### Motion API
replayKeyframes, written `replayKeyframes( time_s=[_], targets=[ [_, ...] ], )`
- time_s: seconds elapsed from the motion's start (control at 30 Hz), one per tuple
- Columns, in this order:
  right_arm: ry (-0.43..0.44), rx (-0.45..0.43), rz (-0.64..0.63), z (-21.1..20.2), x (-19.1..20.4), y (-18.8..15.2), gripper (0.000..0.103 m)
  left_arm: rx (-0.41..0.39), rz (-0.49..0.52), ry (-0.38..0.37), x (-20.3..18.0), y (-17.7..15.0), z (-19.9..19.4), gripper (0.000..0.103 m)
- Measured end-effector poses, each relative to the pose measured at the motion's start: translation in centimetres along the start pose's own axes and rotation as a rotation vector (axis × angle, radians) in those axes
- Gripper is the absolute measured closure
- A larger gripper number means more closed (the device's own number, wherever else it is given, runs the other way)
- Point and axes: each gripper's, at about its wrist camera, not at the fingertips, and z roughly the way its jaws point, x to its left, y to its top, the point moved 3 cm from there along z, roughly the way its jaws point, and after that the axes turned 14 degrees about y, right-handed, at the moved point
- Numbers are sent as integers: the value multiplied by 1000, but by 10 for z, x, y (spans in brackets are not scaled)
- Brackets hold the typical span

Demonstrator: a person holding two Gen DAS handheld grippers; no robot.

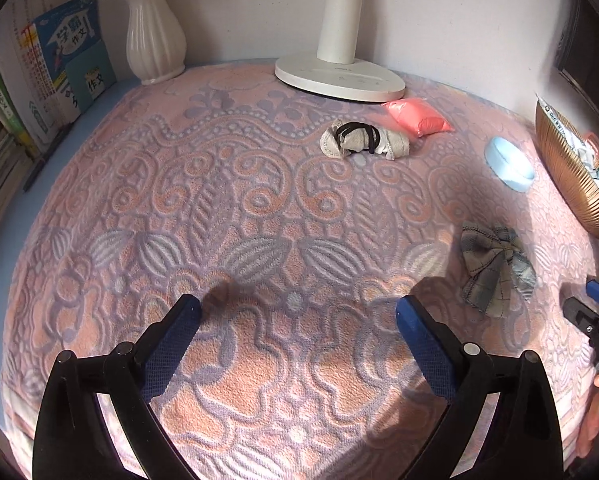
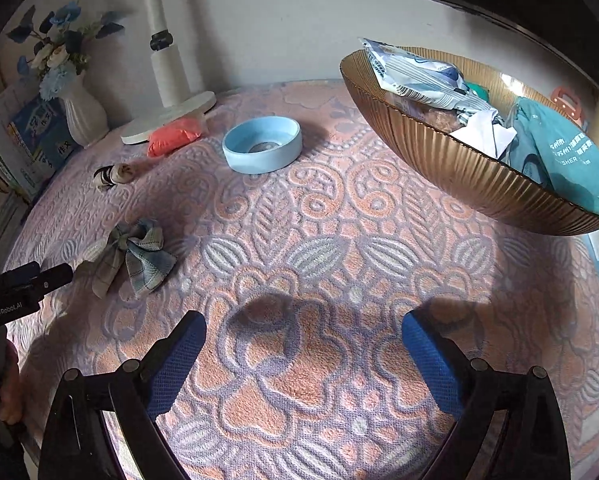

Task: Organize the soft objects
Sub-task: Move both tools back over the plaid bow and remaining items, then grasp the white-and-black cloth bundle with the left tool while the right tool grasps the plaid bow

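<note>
Two tongs hover over the tabletop [image 2: 339, 240], which wears a pink-and-lilac patterned cloth. The left tongs [image 1: 297, 318] are spread wide with nothing between the blue pads, and the right tongs [image 2: 304, 334] are the same.

Three soft things lie loose on the cloth. One plaid bow [image 2: 129, 254] sits near the left tongs' side. One beige cloth bundle [image 1: 363, 142], wrapped in black hair ties, is further back. One coral pouch [image 1: 419, 118] lies just beside the white lamp base [image 1: 339, 76].

There is one pale blue round dish [image 2: 262, 144] and one ribbed bronze bowl [image 2: 459, 168]. The bowl holds a printed white packet, white paper and a teal bag lettered "SHER".

One white vase [image 1: 155, 40] of blue flowers stands by a row of books [image 1: 59, 68]; a cover reads "作文". The left tool's body carries "GenRobot.AI".
</note>
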Motion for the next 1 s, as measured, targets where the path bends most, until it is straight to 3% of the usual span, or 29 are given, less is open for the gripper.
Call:
replayKeyframes(
  time_s=[0.13,0.23,0.33,0.47,0.57,0.73,0.8,0.83,0.87,0.9,0.97,1.0],
  targets=[
    [11,78,-17,1,5,-3,2,14,-45,-127,19,16,-32,5],
    [115,150,-11,0,24,4,2,38,-36,-116,24,46,-44,5],
    [217,168,-50,-1,56,19,2,86,33,-121,3,72,-34,5],
    [178,184,-166,19,91,30,2,44,85,-113,-30,85,-9,5],
    [136,168,-181,39,98,35,2,-14,109,-85,-46,84,9,5],
    [237,132,-79,61,97,40,2,-132,85,-34,-46,83,21,6],
    [224,90,-74,64,99,42,2,-148,74,-62,-45,83,21,11],
    [210,72,-79,66,101,43,4,-155,75,-66,-46,83,21,24],
    [192,59,-87,68,104,43,9,-156,83,-60,-47,82,22,39],
    [164,49,-100,69,107,42,14,-146,93,-58,-49,82,25,47],
    [90,36,-144,69,111,40,38,-103,104,-70,-51,82,34,58],
    [95,29,-161,68,113,39,44,-110,103,-68,-51,82,34,59]
  ],
)
